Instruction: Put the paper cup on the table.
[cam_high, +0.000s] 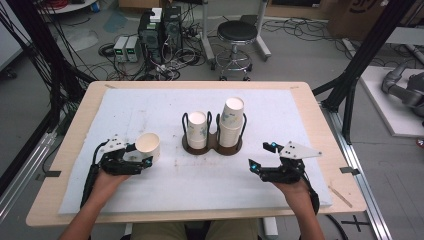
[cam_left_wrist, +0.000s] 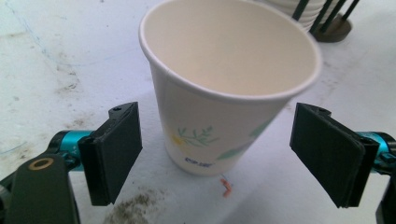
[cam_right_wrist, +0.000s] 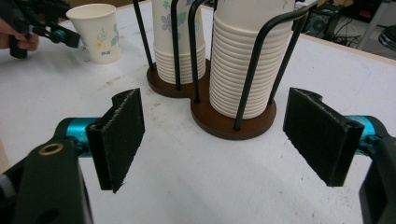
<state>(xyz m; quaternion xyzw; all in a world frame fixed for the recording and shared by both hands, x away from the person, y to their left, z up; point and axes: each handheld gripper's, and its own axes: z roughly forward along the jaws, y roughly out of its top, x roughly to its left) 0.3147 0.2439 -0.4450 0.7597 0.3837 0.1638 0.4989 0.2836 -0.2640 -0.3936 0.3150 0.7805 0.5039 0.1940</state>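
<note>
While black foam-padded fingers (cam_left_wrist: 116, 149) stand spread on both grippers, a smooth tapered paper cup (cam_left_wrist: 219, 93) sits between the left pair.

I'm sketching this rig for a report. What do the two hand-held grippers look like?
Both are black. The left gripper and right gripper each carry two flat black fingers faced with rough pads, on turquoise metal fittings. A brass-coloured ring sits in the body. A pale grey three-cornered plate tops each, and a black cable trails back. The forearms are bare.
</note>
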